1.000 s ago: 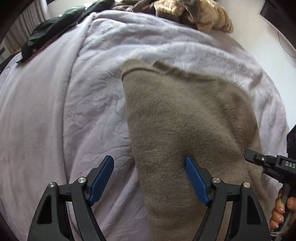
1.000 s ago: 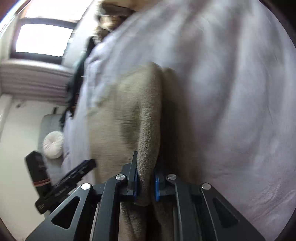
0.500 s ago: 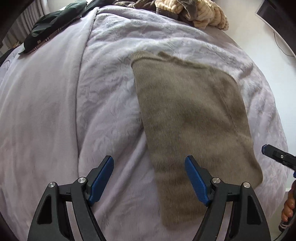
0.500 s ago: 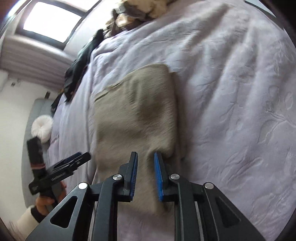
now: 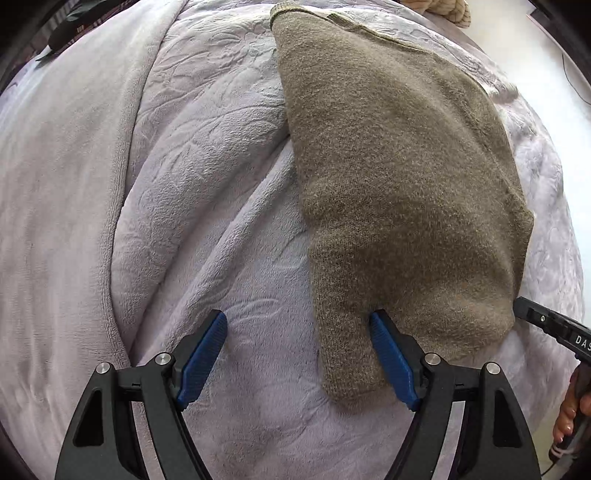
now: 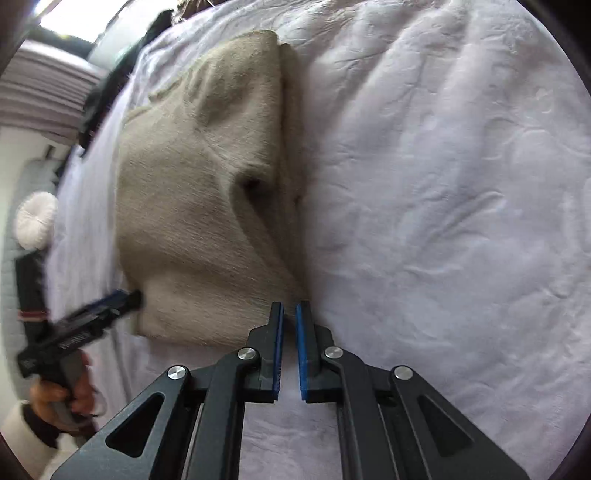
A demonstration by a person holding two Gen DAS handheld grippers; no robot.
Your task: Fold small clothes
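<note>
A folded olive-brown knit garment point(image 5: 399, 166) lies flat on the lilac blanket point(image 5: 177, 192). My left gripper point(image 5: 297, 317) hangs wide open just above the garment's near left corner. Its right pad is over the knit, its left pad over bare blanket, and neither pinches anything. In the right wrist view the same garment point(image 6: 199, 177) looks beige, with a folded layer along its right edge. My right gripper point(image 6: 290, 304) sits at the garment's near right corner. Its jaws are closing to a narrow gap with nothing between them. The right gripper's tip point(image 5: 554, 328) also shows beside the garment's lower right edge.
Dark clothes point(image 5: 66, 26) and a tan heap point(image 5: 447, 9) lie at the bed's far end. A white round cushion point(image 6: 37, 218) sits beyond the bed's left side. A hand point(image 6: 62, 398) holds the left gripper point(image 6: 110, 306). Bare blanket point(image 6: 443, 184) spreads to the right.
The right gripper let go of the garment's edge, which dropped flat onto the blanket. Its jaws parted, then narrowed again. The left gripper, still open, moved closer over the near left corner.
</note>
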